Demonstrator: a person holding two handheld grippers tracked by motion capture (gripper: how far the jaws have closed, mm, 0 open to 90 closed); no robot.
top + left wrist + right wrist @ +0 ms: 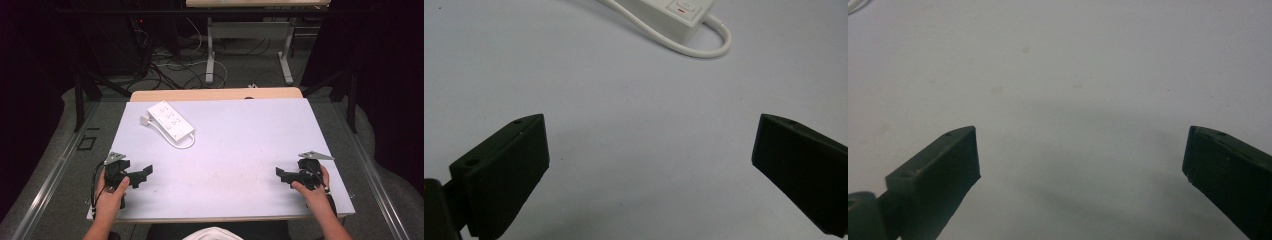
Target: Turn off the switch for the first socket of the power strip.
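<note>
Your left gripper (142, 175) rests near the front left corner of the table (240, 145), its jaws spread wide and holding nothing; in the left gripper view the two black jaws stand far apart with bare tabletop between them. The power strip (171, 120) lies forward and slightly to the right of that gripper, in the far left part of the table, well apart from the jaws. Its long axis runs on a diagonal, from the far left toward the near right, and its white cable (175, 142) loops off the near end and runs back along the near side of the body. In the left gripper view the switch end of the power strip (674, 15) sits at the top of the picture with the cable (704, 50) curling just below it, so that end faces you. The left hand is clearly the nearer one; I judge any reach for the strip falls to it. The tabletop between the left gripper and the strip carries nothing, and the strip sits short of the far edge and clear of the left edge, so there is room to come in from the near side. The middle of the table is open. Your right gripper (280, 173) rests near the front right corner, jaws likewise wide and holding nothing, well apart from the strip.
</note>
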